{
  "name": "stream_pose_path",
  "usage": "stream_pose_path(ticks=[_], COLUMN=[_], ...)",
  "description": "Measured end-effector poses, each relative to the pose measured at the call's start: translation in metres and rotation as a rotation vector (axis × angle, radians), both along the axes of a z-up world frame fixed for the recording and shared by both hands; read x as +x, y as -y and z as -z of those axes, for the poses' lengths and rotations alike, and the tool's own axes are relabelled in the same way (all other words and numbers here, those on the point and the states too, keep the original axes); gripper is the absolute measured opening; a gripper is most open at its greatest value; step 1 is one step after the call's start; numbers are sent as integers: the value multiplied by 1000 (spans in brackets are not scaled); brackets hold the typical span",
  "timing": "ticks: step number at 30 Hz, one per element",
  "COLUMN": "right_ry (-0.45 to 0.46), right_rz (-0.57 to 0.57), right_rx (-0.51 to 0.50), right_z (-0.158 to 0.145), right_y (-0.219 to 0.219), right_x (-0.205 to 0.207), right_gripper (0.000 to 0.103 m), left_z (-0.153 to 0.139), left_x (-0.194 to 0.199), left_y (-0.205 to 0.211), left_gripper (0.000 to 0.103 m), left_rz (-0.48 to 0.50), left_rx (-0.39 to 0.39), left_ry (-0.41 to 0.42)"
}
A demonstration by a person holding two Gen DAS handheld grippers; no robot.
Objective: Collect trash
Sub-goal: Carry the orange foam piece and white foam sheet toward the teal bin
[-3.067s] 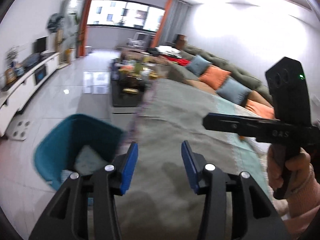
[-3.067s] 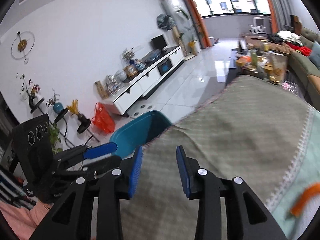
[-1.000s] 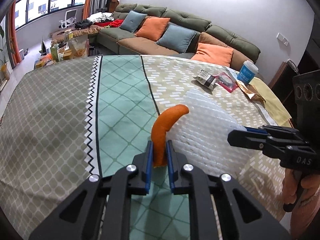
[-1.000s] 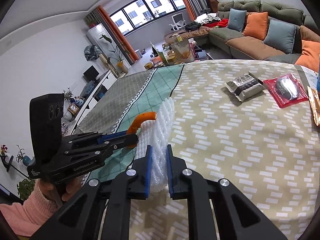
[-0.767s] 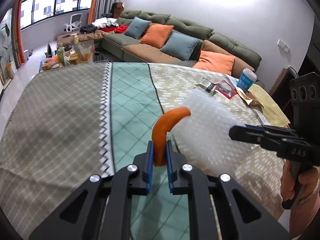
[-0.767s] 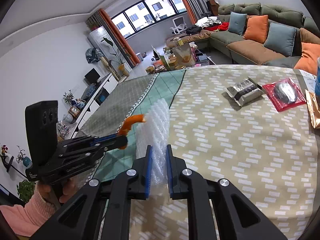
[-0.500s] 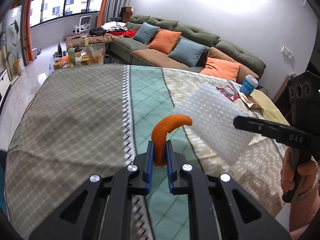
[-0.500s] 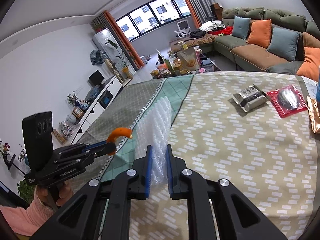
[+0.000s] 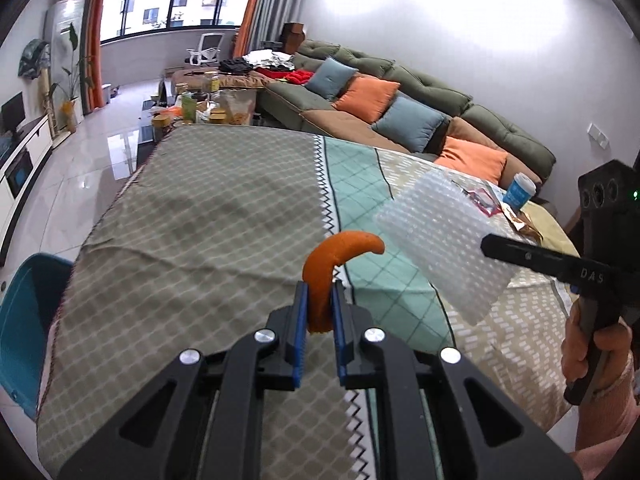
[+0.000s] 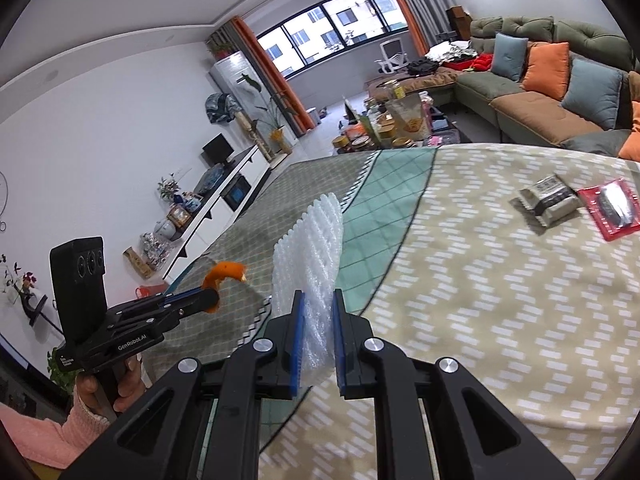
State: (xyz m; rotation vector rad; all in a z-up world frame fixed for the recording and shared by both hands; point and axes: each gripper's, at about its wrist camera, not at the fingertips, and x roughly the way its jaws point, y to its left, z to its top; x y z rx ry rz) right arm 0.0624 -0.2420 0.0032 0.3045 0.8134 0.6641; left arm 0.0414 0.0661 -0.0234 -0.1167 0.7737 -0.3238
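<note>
At far left a teal bin (image 9: 20, 320) waits beside the tabletop (image 9: 192, 216). The left gripper (image 9: 319, 316) pinches a light, limp orange peel (image 9: 332, 264) by its lower end; the right gripper (image 10: 318, 340) pinches soft, crushable foam netting (image 10: 312, 240) at its bottom edge, both held above the cloth.

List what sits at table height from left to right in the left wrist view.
Blue bin → orange peel in the left tongs → white foam net → right tongs' black body, with the paper cup farther back.
</note>
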Motion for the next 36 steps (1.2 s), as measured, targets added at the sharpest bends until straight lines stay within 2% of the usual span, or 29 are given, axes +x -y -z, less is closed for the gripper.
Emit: stream_pose_path(ticks=[18,36], right_ry=[-19,-35], right_rz=[-121,-186], right_rx=[25,33], right_z=[4,7], right_y=[-64,-100], right_x=[9,19], right_gripper=[13,13], left_z=[-16,-20], left_x=[-32,-47], left_y=[-53,-89], left_gripper=[13,13], left_rz=[-129,-202], left_rx=[-1,-20], left_ry=[38,43])
